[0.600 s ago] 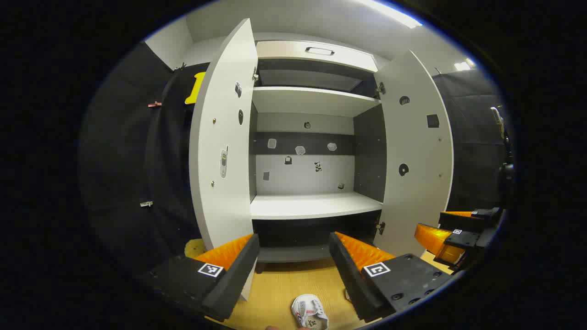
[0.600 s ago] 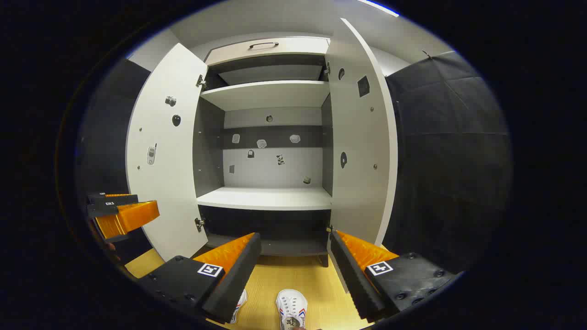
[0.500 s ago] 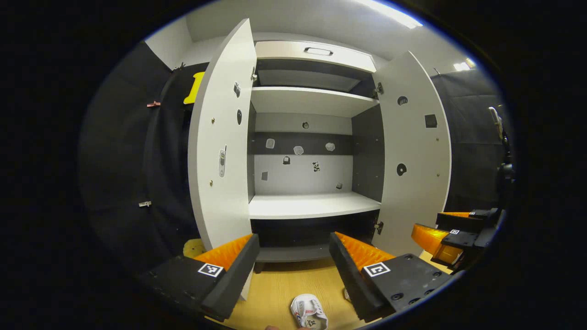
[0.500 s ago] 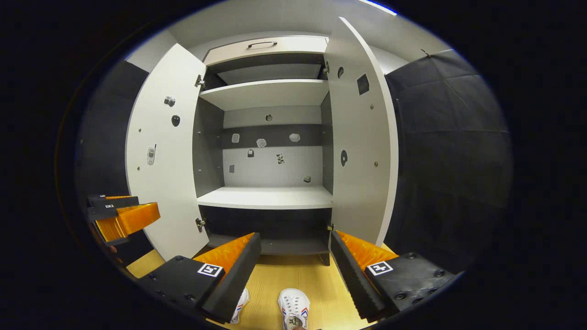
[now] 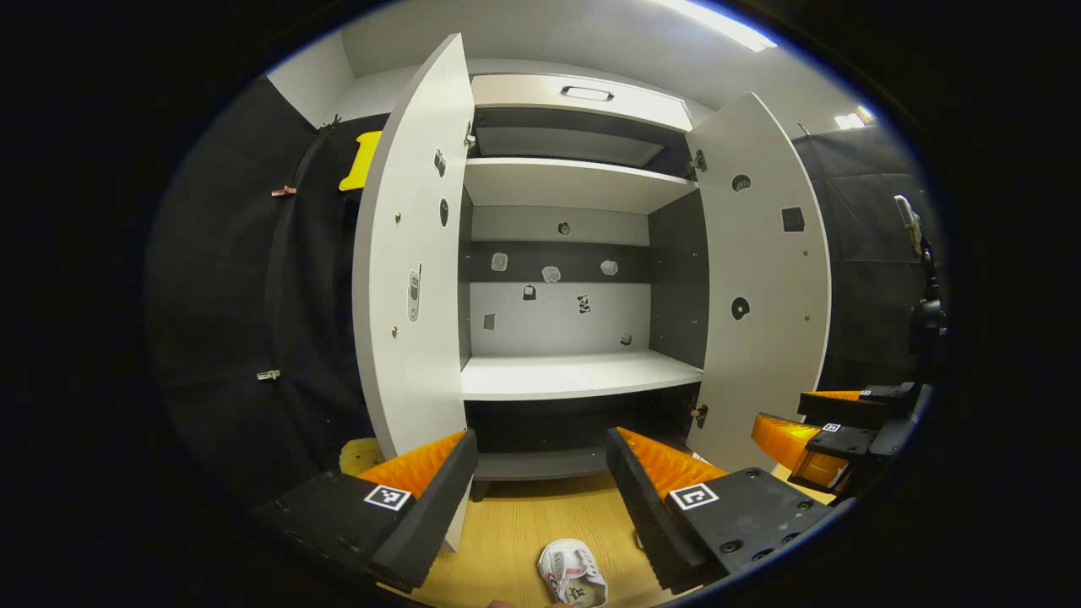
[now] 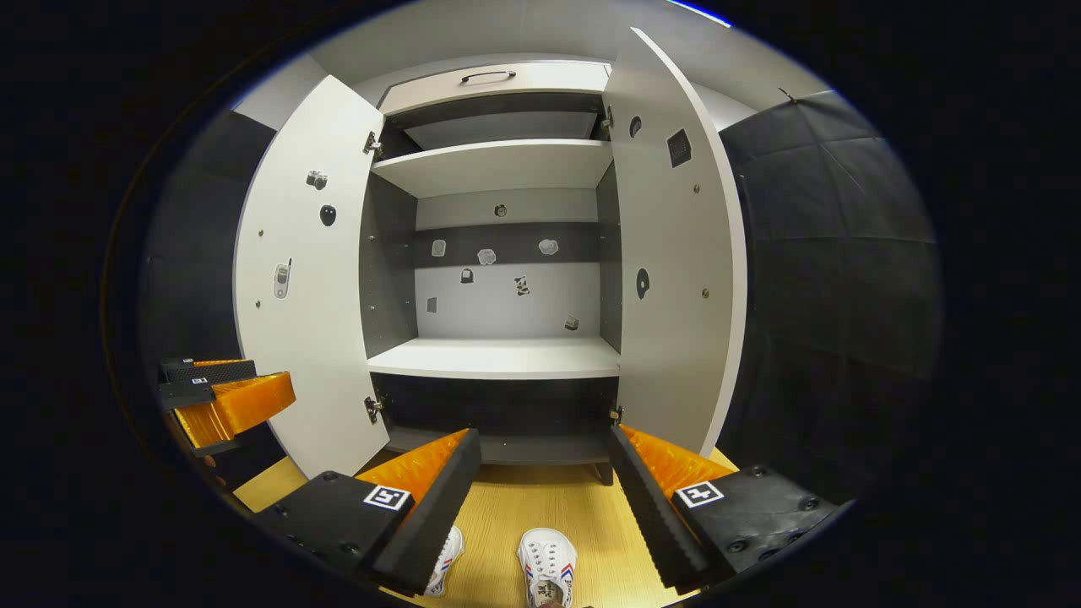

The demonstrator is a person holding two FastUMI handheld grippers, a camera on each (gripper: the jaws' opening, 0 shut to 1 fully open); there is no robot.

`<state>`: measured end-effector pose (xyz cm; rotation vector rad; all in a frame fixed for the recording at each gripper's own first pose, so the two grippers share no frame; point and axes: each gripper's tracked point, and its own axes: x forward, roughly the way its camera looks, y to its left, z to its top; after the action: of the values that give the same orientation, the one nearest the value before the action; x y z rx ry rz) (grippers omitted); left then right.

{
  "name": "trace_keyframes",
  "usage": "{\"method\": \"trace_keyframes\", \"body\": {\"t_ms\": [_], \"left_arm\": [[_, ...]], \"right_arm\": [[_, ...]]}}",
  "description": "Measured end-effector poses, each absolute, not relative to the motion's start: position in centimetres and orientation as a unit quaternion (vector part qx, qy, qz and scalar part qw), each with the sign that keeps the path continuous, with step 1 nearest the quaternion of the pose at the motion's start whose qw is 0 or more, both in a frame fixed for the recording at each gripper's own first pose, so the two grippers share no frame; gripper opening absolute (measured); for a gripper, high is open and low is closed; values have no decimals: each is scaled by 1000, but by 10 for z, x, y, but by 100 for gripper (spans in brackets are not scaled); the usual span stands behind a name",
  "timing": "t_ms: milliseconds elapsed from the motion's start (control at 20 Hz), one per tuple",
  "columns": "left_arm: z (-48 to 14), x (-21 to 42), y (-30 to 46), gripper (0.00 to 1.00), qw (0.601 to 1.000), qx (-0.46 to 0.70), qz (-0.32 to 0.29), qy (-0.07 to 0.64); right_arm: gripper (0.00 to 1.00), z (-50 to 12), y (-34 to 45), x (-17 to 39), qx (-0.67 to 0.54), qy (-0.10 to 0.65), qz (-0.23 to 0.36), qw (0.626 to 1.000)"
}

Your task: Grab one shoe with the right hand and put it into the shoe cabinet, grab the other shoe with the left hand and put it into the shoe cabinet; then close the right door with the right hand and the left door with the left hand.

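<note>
Nothing is done yet. Both shoes (image 6: 547,572) lie on the floor below the right gripper (image 6: 540,498) and left gripper (image 5: 540,498), both with fingers apart and empty. The cabinet (image 6: 498,359) ahead stands open.

each gripper (image 5: 540,498) has two black fingers (image 5: 422,507) with ribbed orange backs, black plates with small screws, and a square black-and-white marker (image 5: 692,496) on each side.

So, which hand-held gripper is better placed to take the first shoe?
Probably the right hand-held gripper: it is open, and a white shoe lies on the floor just below its fingers. The task also gives it the first shoe. The left one is open too.
</note>
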<state>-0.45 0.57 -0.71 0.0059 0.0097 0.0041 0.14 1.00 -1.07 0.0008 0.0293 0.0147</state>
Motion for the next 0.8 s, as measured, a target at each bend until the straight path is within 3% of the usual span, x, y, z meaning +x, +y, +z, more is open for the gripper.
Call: {"method": "trace_keyframes", "body": {"t_ms": [800], "left_arm": [[-43,-7,13,95,999,12,10,42]], "right_arm": [[98,-63,12,7,-5,85,18,996]]}}
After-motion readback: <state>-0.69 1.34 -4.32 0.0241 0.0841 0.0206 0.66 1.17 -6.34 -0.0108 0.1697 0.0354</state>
